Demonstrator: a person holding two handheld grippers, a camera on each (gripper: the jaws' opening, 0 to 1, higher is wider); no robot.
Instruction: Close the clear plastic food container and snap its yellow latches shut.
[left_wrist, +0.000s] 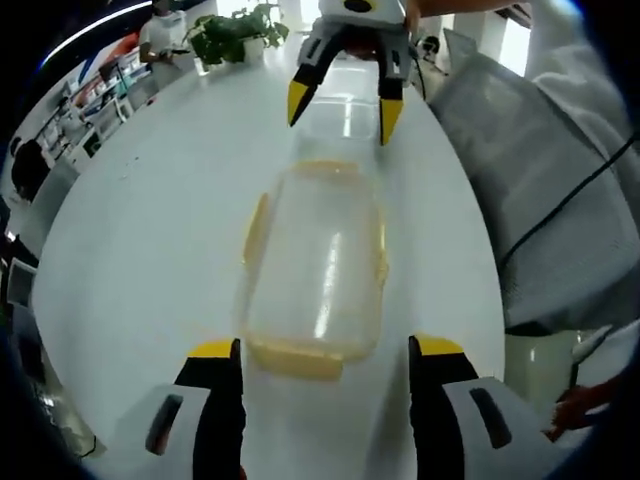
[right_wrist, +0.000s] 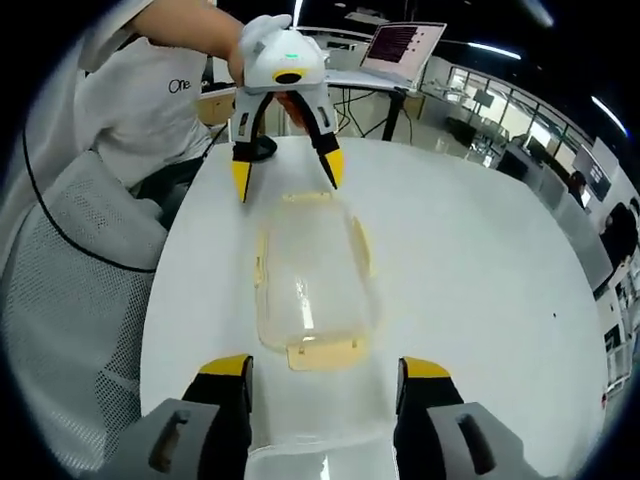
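Two grippers, left (left_wrist: 325, 385) and right (right_wrist: 322, 395), face each other with jaws spread wide, container (left_wrist: 315, 265) lying between them on the table (left_wrist: 140, 240).

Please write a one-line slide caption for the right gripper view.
Two open grippers, right and left, flank a clear food container on a white table.

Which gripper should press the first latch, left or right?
Either, roughly: the container lies lengthwise between both open grippers on the table. Slight edge to the right gripper: the end latch sits just beyond its tips and centred. The left gripper likewise faces the opposite end latch.
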